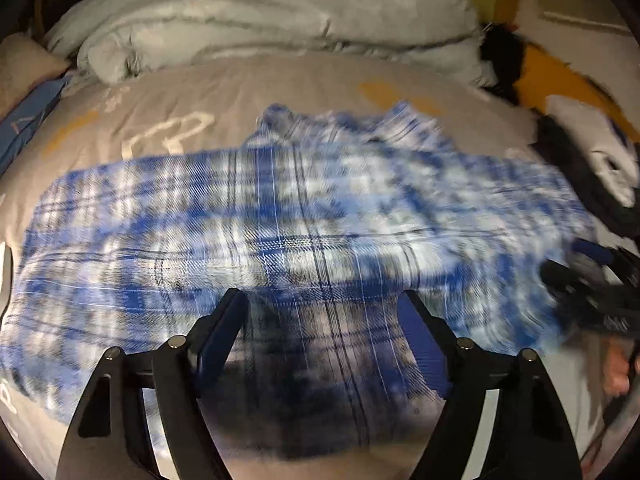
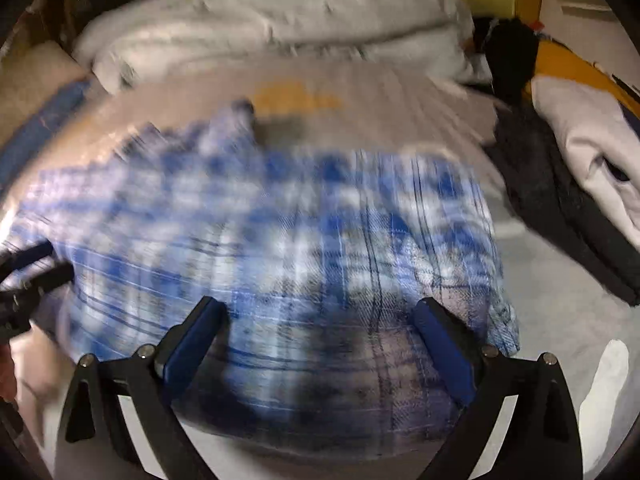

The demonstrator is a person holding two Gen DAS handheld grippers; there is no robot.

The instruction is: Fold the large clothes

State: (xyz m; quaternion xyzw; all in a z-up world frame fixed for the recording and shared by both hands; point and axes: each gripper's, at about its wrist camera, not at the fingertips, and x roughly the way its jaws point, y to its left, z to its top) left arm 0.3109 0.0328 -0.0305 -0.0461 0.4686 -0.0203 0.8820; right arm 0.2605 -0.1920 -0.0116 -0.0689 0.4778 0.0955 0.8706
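bed sheet [image 1: 280, 80] bears plaid shirt [image 1: 280, 220], grey duvet [image 1: 260, 12] behind; both tools spread, pinching nothing.

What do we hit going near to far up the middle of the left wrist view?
Left claw → blue plaid shirt → beige printed bed cover → heaped grey duvet.
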